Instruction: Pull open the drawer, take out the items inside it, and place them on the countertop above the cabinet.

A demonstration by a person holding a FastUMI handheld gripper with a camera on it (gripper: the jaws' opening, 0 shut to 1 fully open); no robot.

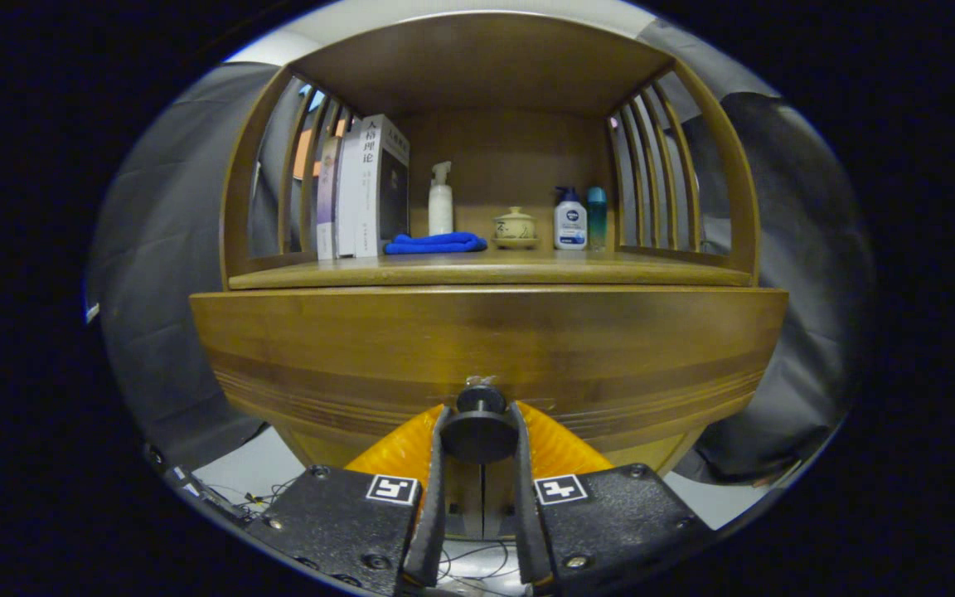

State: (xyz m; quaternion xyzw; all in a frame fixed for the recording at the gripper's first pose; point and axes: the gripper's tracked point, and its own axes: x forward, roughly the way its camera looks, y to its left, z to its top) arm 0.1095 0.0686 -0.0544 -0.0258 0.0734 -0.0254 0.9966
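Two fingers (443, 489) of the gripper (478, 439) close on the dark round knob (479, 431) of the drawer (486, 348), one pressing on each side, so the gripper is grasping the knob. The knob sits low on the middle of the wooden drawer front, which spreads wide just beyond the fingers. Whether the drawer is pulled out at all cannot be told, and its inside is hidden behind the front.

Above the drawer front lies the countertop (527, 267), a bare wooden board at its near edge. Farther back on it, from left to right, stand several upright books (366, 186), then a folded blue cloth (436, 243) lying flat just beside them, a white spray bottle (441, 201) upright behind the cloth, a small lidded ceramic pot (515, 226), a white pump bottle (569, 220), and a teal bottle (597, 217) touching or just beside it. Slatted wooden sides and a wooden roof enclose this shelf space. Below the cabinet, to the left, some cables (254, 497) lie on a pale floor.
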